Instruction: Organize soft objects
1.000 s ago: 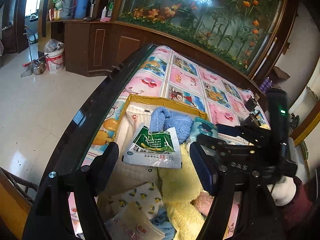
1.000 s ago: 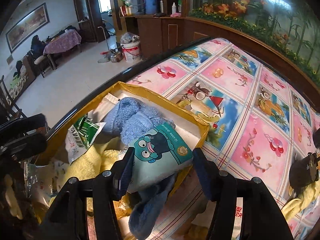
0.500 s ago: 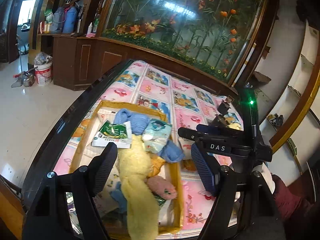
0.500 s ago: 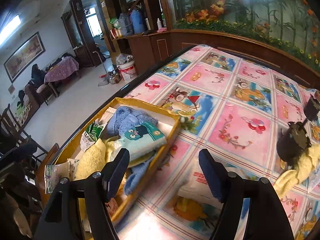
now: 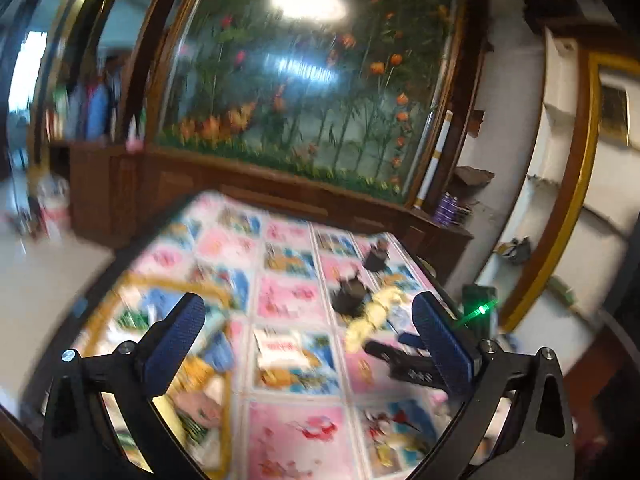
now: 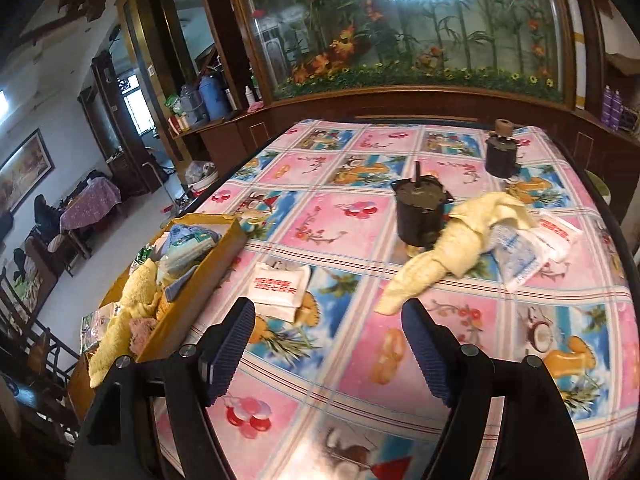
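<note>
Right wrist | tongs [image 6: 328, 332] pulled back from box [image 6: 200, 276] | empty, agape

The right gripper [image 6: 328, 336] pulled back from the box [image 6: 192, 280], now at frame left, leaving the teal pack [image 6: 188, 246] inside.

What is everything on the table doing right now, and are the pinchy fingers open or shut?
Left gripper: open, holding nothing.
Right gripper: open, holding nothing.
Yellow box: open-topped, piled full.
Yellow towel: crumpled on the table, outside the box.
White packet: lying flat beside the box.
Dark pot: upright.
</note>
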Action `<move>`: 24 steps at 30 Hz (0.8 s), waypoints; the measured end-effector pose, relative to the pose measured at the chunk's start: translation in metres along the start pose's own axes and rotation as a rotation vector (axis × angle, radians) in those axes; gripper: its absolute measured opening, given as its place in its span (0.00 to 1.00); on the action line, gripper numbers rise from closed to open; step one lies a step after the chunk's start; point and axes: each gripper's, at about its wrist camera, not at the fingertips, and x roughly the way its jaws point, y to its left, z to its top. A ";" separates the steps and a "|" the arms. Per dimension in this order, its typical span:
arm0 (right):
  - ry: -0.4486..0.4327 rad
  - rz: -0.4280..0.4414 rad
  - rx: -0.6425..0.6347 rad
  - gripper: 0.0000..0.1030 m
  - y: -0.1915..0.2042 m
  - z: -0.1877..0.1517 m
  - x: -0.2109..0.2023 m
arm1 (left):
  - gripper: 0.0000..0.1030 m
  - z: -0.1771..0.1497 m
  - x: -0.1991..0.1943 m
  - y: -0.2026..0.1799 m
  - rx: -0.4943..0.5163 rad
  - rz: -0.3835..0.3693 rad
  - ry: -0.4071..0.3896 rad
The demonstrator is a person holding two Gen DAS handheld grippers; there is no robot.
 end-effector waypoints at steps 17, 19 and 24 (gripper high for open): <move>-0.355 -0.266 0.138 0.81 -0.110 0.005 -0.250 | 1.00 0.091 -0.058 -0.105 0.204 -0.138 -0.178; -0.426 -0.314 0.130 0.85 -0.111 0.019 -0.286 | 1.00 0.109 -0.082 -0.109 0.199 -0.040 -0.303; -0.596 -0.478 0.017 1.00 -0.090 0.054 -0.336 | 1.00 0.133 -0.095 -0.109 0.178 -0.046 -0.312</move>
